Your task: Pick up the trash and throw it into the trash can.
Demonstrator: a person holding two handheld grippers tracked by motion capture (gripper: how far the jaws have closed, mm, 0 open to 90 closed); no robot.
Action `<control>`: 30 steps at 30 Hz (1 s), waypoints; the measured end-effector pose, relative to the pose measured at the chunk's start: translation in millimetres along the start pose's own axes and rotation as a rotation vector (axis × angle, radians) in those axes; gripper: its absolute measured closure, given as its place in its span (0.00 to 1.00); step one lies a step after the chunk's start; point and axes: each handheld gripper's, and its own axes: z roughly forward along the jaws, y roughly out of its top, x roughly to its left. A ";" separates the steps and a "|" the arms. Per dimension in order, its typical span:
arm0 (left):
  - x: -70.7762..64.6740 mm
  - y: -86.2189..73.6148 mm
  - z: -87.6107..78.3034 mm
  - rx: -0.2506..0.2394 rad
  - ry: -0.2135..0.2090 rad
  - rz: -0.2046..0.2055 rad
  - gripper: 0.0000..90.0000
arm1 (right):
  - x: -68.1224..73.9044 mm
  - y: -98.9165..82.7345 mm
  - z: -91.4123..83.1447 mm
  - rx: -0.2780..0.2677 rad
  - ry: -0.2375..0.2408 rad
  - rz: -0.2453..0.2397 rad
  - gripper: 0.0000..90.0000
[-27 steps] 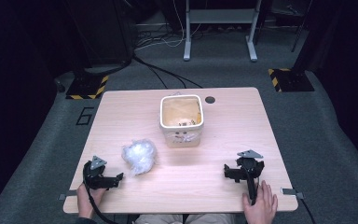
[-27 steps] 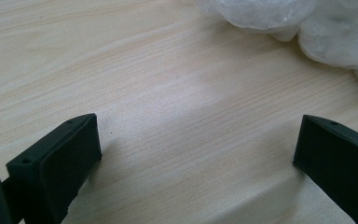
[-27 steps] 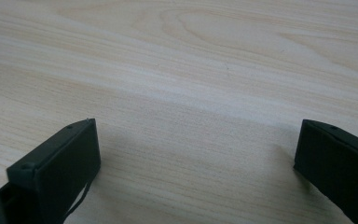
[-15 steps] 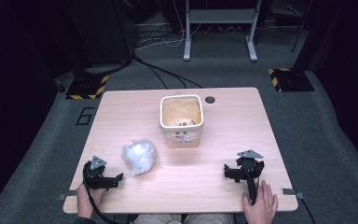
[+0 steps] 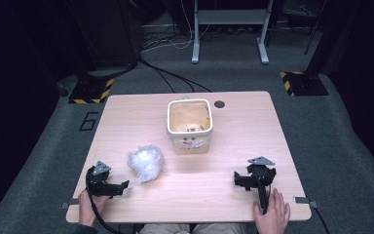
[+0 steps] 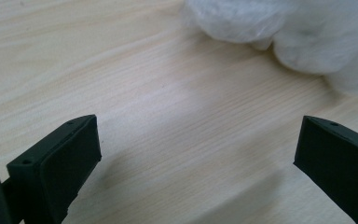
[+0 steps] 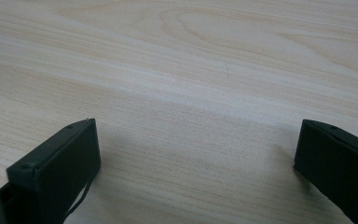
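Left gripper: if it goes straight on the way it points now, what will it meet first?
Probably the crumpled plastic bag. The left gripper has open jaws with bare table between them, and the bag lies just ahead, a little toward the right jaw's side.

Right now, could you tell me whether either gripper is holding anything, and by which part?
Nothing is held. The left gripper and right gripper stand open over the table; the crumpled plastic lies untouched.

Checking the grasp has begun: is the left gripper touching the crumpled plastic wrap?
Apart. The left gripper view shows bare table between the open left gripper and the plastic wrap.
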 end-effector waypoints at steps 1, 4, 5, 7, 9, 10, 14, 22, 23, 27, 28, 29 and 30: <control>-1.1 1.8 -1.5 -0.003 -0.001 0.007 0.00 | 0.0 0.0 0.0 0.000 0.000 0.000 0.00; -3.1 6.9 -6.3 -0.016 -0.025 0.005 0.00 | 0.0 0.0 0.0 0.000 0.000 0.000 0.00; -3.4 8.5 -7.8 -0.022 -0.029 0.007 0.00 | 0.0 0.0 0.0 0.000 0.000 0.000 0.00; -4.2 11.8 -10.5 -0.033 -0.042 0.004 0.00 | 0.0 0.0 0.0 0.000 0.000 0.000 0.00; -5.1 15.2 -12.5 -0.037 -0.053 0.007 0.00 | 0.0 0.0 0.0 0.000 0.000 0.000 0.00; -5.8 16.7 -13.2 -0.039 -0.055 0.011 0.00 | 0.0 0.0 0.0 0.000 0.000 0.000 0.00; -8.3 23.0 -14.1 -0.042 -0.063 0.023 0.00 | 0.0 0.0 0.0 0.000 0.000 0.000 0.00; -13.7 37.0 -16.7 -0.053 -0.073 0.052 0.00 | 0.0 0.0 0.0 0.000 0.000 0.000 0.00; -14.4 39.0 -17.1 -0.055 -0.073 0.055 0.00 | 0.0 0.0 0.0 0.000 0.000 0.000 0.00; -16.5 48.8 -17.7 -0.064 -0.083 0.074 0.00 | 0.0 0.0 0.0 0.000 0.000 0.000 0.00; -17.3 51.7 -17.9 -0.067 -0.083 0.082 0.00 | 0.0 0.0 0.0 0.000 0.000 0.000 0.00; -17.8 54.6 -17.8 -0.069 -0.087 0.089 0.00 | 0.0 0.0 0.0 0.000 0.000 0.000 0.00; -18.8 57.4 -17.9 -0.072 -0.088 0.094 0.00 | 0.0 0.0 0.0 0.000 0.000 0.000 0.00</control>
